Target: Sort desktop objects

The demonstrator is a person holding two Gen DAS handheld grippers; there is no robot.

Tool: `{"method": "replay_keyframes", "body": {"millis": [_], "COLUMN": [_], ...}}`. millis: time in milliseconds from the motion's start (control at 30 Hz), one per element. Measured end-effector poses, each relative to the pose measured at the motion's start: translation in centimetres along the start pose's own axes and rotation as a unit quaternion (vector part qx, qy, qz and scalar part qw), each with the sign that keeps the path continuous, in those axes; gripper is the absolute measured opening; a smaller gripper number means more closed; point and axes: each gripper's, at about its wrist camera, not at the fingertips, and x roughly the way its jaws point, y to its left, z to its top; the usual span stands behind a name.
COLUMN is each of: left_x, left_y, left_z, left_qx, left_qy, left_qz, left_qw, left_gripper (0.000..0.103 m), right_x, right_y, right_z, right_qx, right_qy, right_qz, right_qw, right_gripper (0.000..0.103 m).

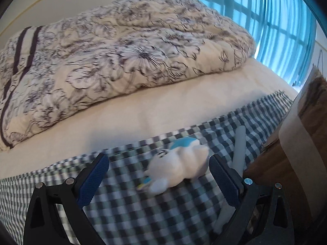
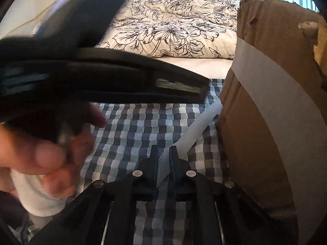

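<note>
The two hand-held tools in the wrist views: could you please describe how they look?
The left tool has black plastic fingers braced by triangular cut-out linkages, with round silver pivot bolts and blue, fine-textured pads on the inner faces. The right tool is built the same way: black linkages, silver bolts and a glimpse of blue padding. The bare hand beside it shows no sleeve or glove.

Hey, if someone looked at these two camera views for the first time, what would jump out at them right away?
Probably the small white plush toy with a blue top, lying on the blue-and-white checked cloth between the open fingers of the left claw. Next, the right claw shut on a long pale translucent stick beside the torn brown cardboard box with white tape. Behind both, a black-and-white floral quilt is heaped on the bed.
</note>
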Motion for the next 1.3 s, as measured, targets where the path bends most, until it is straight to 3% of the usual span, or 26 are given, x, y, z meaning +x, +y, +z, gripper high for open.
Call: {"method": "replay_keyframes", "body": {"millis": [67, 100, 133, 333, 533, 867, 1167, 1300], "left_x": [0.7, 1.0, 1.2, -0.3, -5.0, -15.3, -22.1, -23.7], "left_y": [-0.4, -0.5, -0.6, 0.8, 4.1, 9.0, 8.8, 8.1], "left_z": [0.0, -0.1, -0.2, -0.4, -0.1, -0.8, -1.4, -1.7], "left_qx": [0.006, 0.009, 0.011, -0.003, -0.032, -0.082, -0.080, -0.077], "left_qy": [0.008, 0.015, 0.020, 0.004, -0.037, -0.120, -0.167, -0.182], "left_qz": [0.001, -0.003, -0.005, 0.008, 0.023, 0.047, 0.037, 0.036], "left_qw": [0.9999, 0.9998, 0.9997, 1.0000, 0.9985, 0.9883, 0.9820, 0.9796], "left_gripper": [0.092, 0.068, 0.066, 0.066, 0.066, 0.066, 0.066, 0.066], "right_x": [0.0, -0.1, -0.1, -0.6, -2.4, -9.3, -14.5, -15.2], "right_y": [-0.1, -0.1, -0.2, -0.4, 0.4, 4.2, 4.5, 4.2], "right_z": [-0.1, -0.1, -0.2, -0.4, -0.6, -1.7, 0.4, 0.8], "right_qx": [-0.001, 0.000, 0.000, 0.003, -0.005, -0.016, -0.014, -0.006], "right_qy": [0.000, 0.000, -0.001, -0.007, -0.030, -0.118, -0.173, -0.132], "right_qz": [0.000, 0.002, 0.003, 0.013, 0.035, 0.091, 0.105, 0.095], "right_qw": [1.000, 1.000, 1.000, 1.000, 0.999, 0.989, 0.979, 0.987], "right_gripper": [0.010, 0.010, 0.010, 0.010, 0.004, 0.004, 0.004, 0.004]}}
